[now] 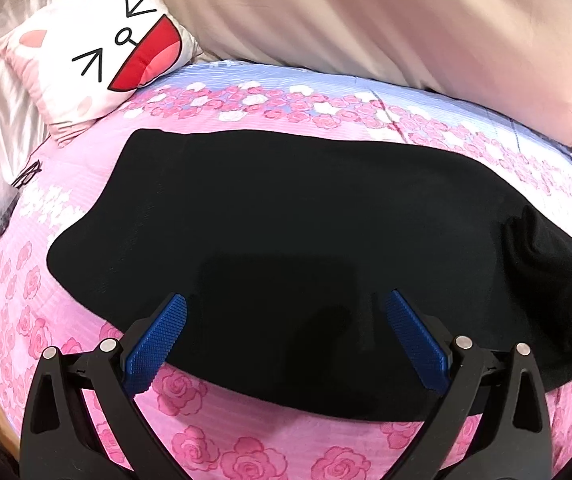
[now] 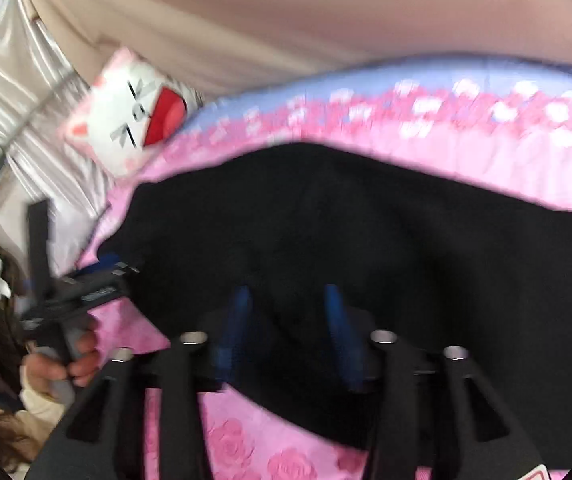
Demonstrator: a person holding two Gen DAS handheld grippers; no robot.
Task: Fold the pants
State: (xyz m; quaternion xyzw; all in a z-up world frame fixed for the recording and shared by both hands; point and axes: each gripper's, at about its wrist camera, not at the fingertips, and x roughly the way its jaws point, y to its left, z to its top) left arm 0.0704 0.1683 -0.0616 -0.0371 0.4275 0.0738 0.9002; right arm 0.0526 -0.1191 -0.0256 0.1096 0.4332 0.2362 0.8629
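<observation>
Black pants [image 1: 286, 216] are lying spread flat on the pink rose-print bedsheet [image 1: 221, 440], their long edge running across the bed, with a bunched fold at their right end. A cat-face pillow [image 1: 101, 48] is sitting beyond the pants' far left corner. The left gripper [image 1: 286, 336] is hovering over the pants' near edge, jaws standing wide apart and holding nothing. The right gripper [image 2: 290, 328] is also hanging over the pants, jaws parted, nothing visibly clamped; blur is limiting detail.
</observation>
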